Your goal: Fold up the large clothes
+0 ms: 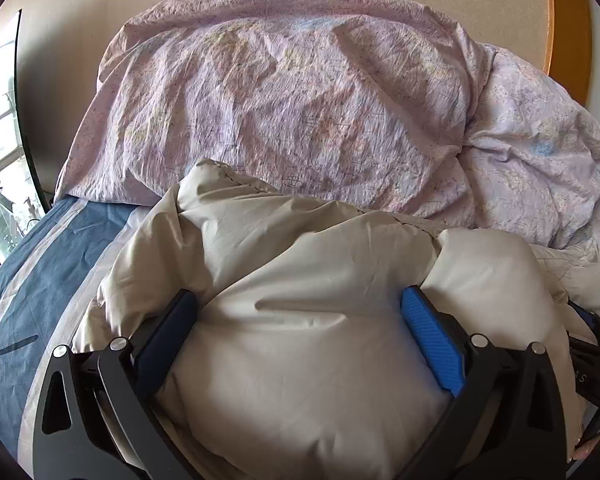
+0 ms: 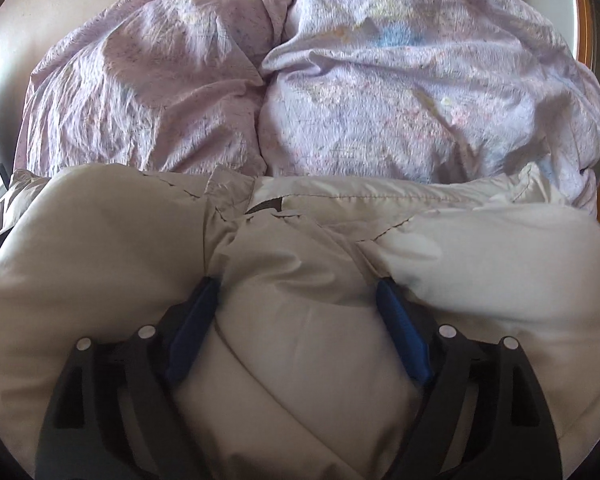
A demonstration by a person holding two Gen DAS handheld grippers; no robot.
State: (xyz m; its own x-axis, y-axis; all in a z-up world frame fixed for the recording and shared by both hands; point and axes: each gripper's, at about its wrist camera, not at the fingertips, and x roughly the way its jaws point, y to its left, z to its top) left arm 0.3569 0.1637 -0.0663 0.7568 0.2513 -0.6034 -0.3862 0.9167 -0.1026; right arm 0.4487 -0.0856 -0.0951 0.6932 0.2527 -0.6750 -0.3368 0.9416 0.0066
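A puffy beige padded jacket (image 1: 300, 264) lies bunched on the bed and fills the lower half of both views (image 2: 300, 240). My left gripper (image 1: 300, 304) has its blue pads (image 1: 428, 332) pressed into a thick fold of the jacket, which bulges between the jaws. My right gripper (image 2: 298, 286) likewise clamps a thick bulge of the same jacket between its blue pads (image 2: 400, 320). The jaws stand wide because of the padding. The right gripper's black frame shows at the right edge of the left wrist view (image 1: 596, 344).
A crumpled pink-lilac patterned duvet (image 1: 284, 92) is heaped behind the jacket against the beige wall (image 2: 380, 72). A blue sheet with white stripes (image 1: 32, 280) covers the bed at left. An orange wooden frame (image 1: 568, 20) stands right; a window (image 1: 0, 100) left.
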